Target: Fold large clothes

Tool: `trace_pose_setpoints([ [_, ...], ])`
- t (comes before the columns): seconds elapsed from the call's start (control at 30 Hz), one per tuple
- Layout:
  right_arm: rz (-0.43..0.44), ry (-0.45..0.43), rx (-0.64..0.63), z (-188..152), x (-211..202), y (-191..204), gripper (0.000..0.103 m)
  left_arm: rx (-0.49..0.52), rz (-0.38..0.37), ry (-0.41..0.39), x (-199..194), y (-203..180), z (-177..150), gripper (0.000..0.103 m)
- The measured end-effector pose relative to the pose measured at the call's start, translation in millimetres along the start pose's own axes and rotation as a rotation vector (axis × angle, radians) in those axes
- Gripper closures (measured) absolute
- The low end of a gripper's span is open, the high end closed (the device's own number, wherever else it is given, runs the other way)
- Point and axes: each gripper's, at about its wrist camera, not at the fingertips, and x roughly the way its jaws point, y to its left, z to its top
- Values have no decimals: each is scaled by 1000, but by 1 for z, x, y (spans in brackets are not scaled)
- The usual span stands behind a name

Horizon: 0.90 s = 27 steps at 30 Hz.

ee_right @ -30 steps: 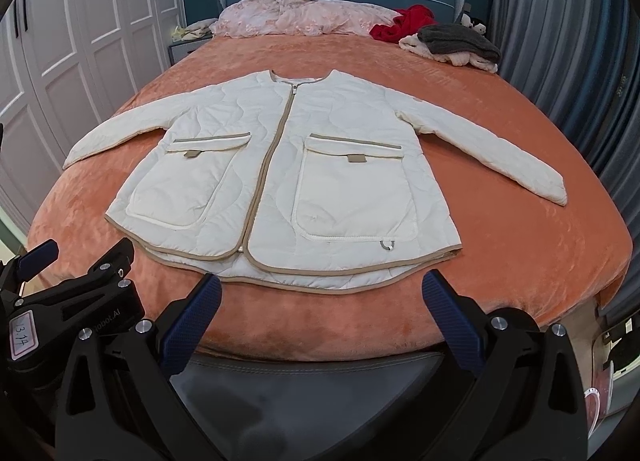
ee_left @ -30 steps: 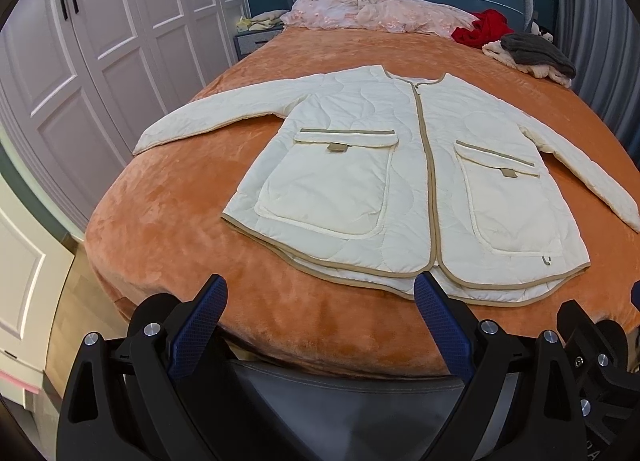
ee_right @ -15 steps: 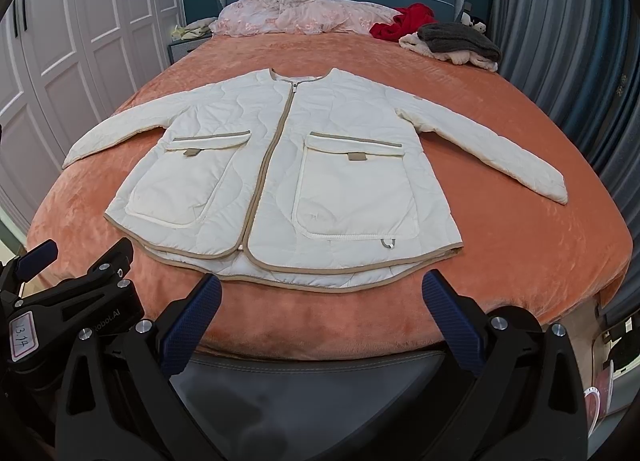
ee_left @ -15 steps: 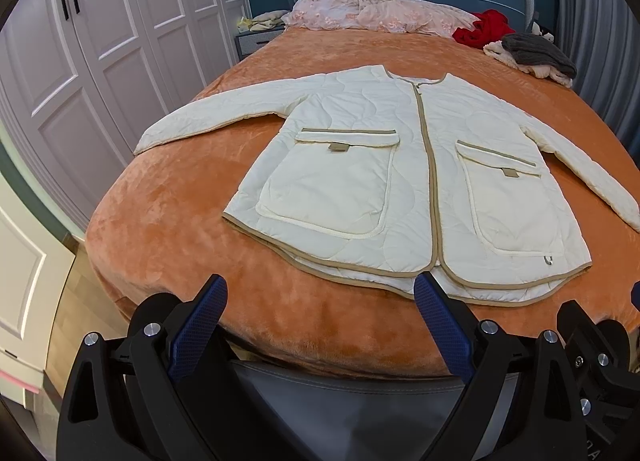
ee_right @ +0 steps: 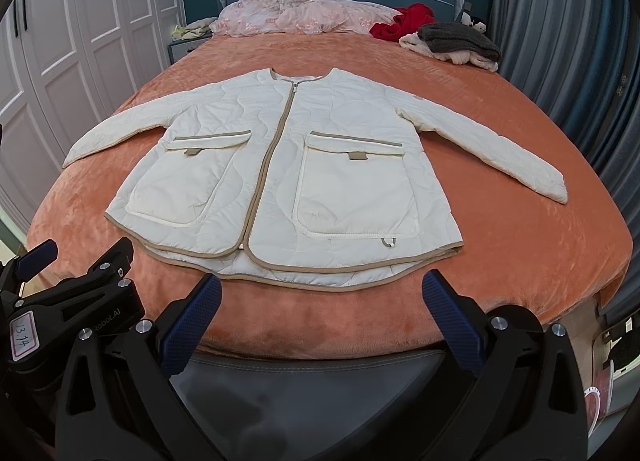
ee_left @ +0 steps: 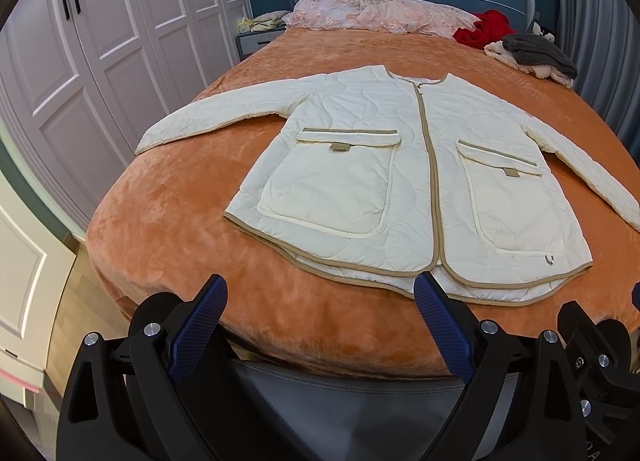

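Note:
A cream quilted jacket with tan trim and two front pockets lies flat, front up and zipped, on the orange bed; it also shows in the right wrist view. Both sleeves are spread out to the sides. My left gripper is open and empty, held at the foot of the bed just short of the jacket's hem. My right gripper is open and empty, also at the foot of the bed, just below the hem. The left gripper's body shows at the lower left of the right wrist view.
A pink quilt, a red garment and a grey and cream pile lie at the head of the bed. White wardrobe doors stand on the left, a grey curtain on the right. The bed's grey footboard is below the grippers.
Both grippers have edged slightly toward the bed, so the jacket looks a little nearer. The jacket has not moved and the jaws stay open.

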Motion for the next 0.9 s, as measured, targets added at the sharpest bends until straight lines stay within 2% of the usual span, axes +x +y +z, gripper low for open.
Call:
trace_pose_setpoints([
  [0.67,2,5,0,-1,1,0,5,-1,2,3,0,2,-2,11],
  [0.9,12,26,7,-5,14,-1,5,5,8,17,9,3,-4,11],
])
